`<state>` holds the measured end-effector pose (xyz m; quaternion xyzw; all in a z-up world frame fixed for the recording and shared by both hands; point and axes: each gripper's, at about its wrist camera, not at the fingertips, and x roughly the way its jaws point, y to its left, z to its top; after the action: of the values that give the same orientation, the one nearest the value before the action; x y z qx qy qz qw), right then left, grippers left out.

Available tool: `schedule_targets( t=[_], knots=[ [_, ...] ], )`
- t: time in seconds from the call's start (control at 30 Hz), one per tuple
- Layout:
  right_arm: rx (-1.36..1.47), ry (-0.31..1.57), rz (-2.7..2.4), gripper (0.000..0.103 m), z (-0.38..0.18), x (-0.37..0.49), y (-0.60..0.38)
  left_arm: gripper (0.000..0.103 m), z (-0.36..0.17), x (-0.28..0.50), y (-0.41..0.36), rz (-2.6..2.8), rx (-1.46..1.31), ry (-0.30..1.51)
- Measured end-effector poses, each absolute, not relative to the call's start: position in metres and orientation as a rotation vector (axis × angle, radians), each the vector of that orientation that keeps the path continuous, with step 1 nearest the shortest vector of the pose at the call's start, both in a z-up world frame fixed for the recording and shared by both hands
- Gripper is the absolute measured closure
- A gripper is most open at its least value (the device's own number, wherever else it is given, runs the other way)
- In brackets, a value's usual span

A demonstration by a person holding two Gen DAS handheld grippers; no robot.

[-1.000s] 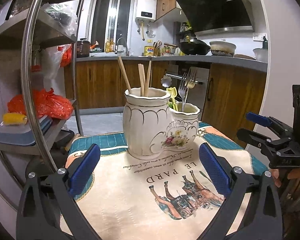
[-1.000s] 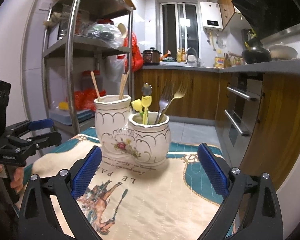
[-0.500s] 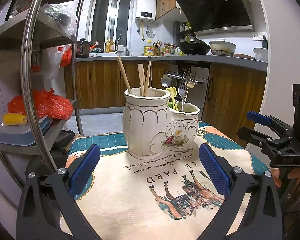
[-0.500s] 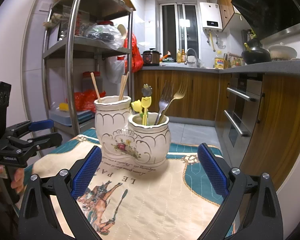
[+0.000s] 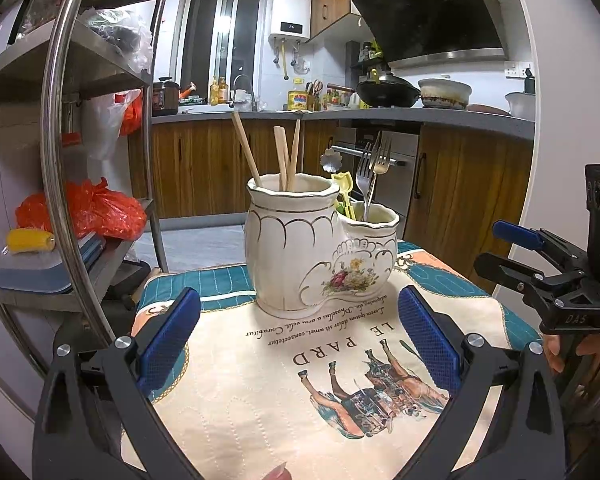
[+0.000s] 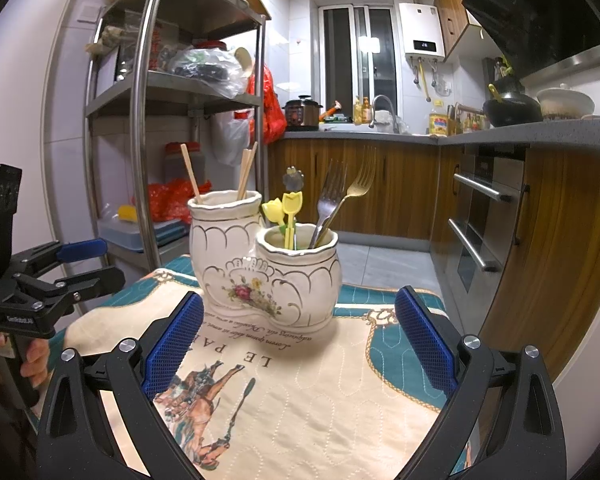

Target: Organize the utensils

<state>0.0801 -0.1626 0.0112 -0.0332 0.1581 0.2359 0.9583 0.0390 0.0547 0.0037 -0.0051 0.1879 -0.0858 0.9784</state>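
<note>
Still: both grippers (image 5: 298, 336) (image 6: 300, 338) unmoved, fingers spread, holder (image 6: 266, 258) untouched.

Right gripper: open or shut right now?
Open. In its own view the right gripper has its blue pads spread wide with bare tablecloth between them, well short of the ceramic holder.

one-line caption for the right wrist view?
Open right gripper faces a double ceramic holder with chopsticks and forks.

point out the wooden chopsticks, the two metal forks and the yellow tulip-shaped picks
wooden chopsticks (image 5: 286, 158), left wrist view, mid shaft
two metal forks (image 6: 332, 192), right wrist view, silver fork's tines
yellow tulip-shaped picks (image 6: 291, 203), right wrist view, tulip head
</note>
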Motion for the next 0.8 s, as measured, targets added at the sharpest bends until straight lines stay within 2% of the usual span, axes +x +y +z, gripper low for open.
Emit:
schedule_targets(
  t=[0.8],
  knots=[
    [-0.065, 0.317, 0.479, 0.007, 0.0100, 0.0801, -0.1625, 0.006, 0.0046, 0.0396, 0.0580, -0.163, -0.004, 0.377]
  ],
)
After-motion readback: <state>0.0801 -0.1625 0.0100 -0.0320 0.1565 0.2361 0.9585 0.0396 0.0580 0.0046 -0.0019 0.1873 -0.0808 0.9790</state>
